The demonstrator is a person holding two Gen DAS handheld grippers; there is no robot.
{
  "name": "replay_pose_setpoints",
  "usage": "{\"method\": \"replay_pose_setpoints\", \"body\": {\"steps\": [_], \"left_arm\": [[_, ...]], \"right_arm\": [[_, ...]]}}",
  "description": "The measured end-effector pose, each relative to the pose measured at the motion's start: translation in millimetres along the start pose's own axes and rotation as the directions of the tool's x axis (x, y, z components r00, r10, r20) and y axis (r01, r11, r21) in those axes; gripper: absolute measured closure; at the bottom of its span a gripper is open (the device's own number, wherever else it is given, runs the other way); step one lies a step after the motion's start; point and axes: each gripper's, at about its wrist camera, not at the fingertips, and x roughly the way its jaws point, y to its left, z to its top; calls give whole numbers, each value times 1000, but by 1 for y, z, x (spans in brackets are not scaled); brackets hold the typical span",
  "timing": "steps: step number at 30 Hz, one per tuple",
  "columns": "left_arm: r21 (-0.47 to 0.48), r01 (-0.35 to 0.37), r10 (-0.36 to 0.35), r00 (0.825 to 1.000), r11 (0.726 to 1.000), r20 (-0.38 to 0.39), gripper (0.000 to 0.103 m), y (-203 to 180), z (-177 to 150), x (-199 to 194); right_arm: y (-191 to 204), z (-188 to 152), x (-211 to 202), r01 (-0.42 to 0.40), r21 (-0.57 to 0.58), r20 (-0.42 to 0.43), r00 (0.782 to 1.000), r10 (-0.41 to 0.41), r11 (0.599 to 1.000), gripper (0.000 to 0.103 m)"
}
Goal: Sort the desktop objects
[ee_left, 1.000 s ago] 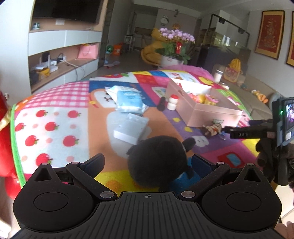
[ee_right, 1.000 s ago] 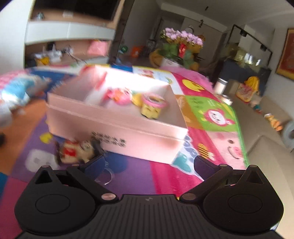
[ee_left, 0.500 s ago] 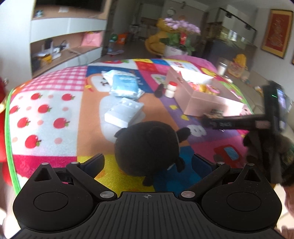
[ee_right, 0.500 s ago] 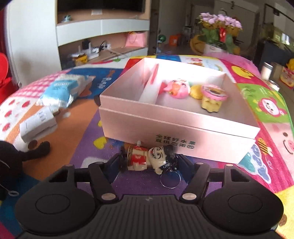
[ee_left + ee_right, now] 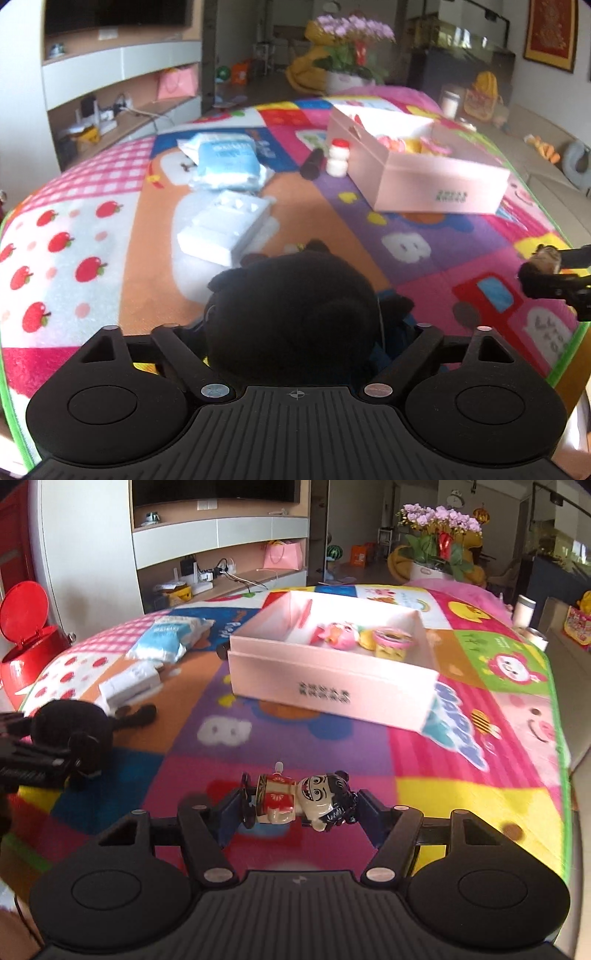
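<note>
Right gripper: jaws narrowed and clamped on a small wind-up figurine with a red-and-white body and a grinning cream face under black hair, held crosswise between the pads, head toward the right finger, clear of the patchwork play mat of bright cartoon squares.

Left gripper: jaws closing around a round black plush toy that fills the gap between the fingers; whether the pads already press on it cannot be told. In the right wrist view the same plush sits at the mat's left side with the left gripper's black fingers at it.

Beyond both grippers, an open pale pink cardboard box rests on the mat; inside lie a pink round toy, a yellow piece and a yellow cup with a pink rim.

Left of the box: a small white bottle with a red cap, a blue-and-white soft packet, a flat white carton.
</note>
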Motion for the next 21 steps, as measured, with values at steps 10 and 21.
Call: {"method": "replay_pose_setpoints", "body": {"steps": [10,21], "left_arm": [[79,138,-139,990,987,8,22,-23,4,-23],[284,208,-287,918,936,274,21,-84,141,-50]], "right_arm": [[1,-7,-41,-2,-2,66,998,2,1000,37],[-27,-7,-81,-8,66,214,977,-7,998,37]]}}
